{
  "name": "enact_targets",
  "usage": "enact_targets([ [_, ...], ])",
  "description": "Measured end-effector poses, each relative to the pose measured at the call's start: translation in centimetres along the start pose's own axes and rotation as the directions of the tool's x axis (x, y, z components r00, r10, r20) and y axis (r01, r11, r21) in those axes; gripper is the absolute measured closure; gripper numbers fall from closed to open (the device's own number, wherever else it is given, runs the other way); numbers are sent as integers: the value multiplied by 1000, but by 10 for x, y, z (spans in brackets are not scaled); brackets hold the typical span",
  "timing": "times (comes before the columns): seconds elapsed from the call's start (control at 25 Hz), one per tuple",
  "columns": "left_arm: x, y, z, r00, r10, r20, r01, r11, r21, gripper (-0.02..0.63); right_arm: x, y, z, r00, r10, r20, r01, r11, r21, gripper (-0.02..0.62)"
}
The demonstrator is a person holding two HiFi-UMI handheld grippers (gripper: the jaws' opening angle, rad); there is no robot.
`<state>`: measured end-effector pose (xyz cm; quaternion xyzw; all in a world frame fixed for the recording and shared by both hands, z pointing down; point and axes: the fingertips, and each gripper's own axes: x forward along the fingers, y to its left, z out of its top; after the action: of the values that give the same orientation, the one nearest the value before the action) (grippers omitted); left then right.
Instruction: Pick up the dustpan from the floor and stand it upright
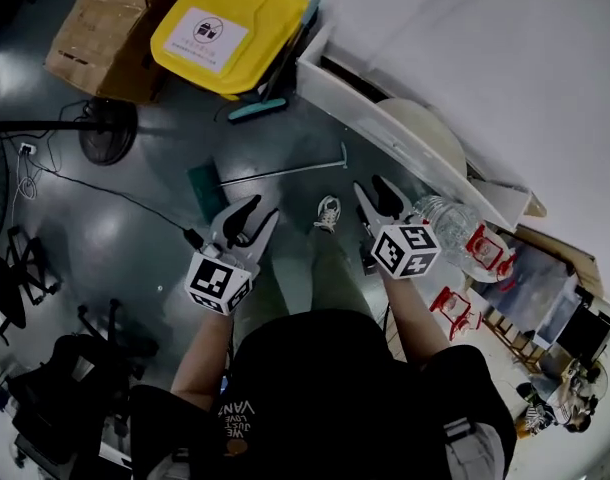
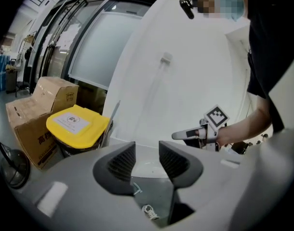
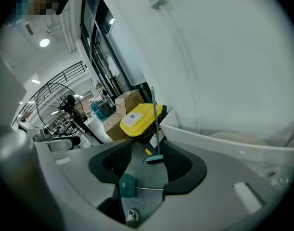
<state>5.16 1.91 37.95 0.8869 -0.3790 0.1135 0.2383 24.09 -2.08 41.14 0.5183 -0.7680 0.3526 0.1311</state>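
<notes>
Overhead, the left gripper [image 1: 255, 214] and right gripper [image 1: 370, 187] hover with jaws apart, empty, above a green long-handled dustpan [image 1: 204, 190] lying flat on the grey floor [image 1: 170, 138].

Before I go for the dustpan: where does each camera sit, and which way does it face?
Head view: on the person's head, facing steeply down at the dustpan on the floor; left gripper, right gripper and forearms show.
Left gripper view: rides the left gripper, facing the yellow bin; its open jaws and the right gripper show.
Right gripper view: rides the right gripper, facing the dustpan; its open jaws show.
Shared: all see the yellow bin.
</notes>
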Motion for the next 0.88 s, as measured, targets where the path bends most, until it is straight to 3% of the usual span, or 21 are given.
enact_targets([
  [0.44,35,52,-82,999,6,-44,-10,996,-93,448,101,-41,-54,995,-87,-39,86,996,-35,410],
  [0.88,71,112,-182,998,10,-63,-16,996,-92,448,184,-99,-165,976,-169,-136,163,985,-58,411],
])
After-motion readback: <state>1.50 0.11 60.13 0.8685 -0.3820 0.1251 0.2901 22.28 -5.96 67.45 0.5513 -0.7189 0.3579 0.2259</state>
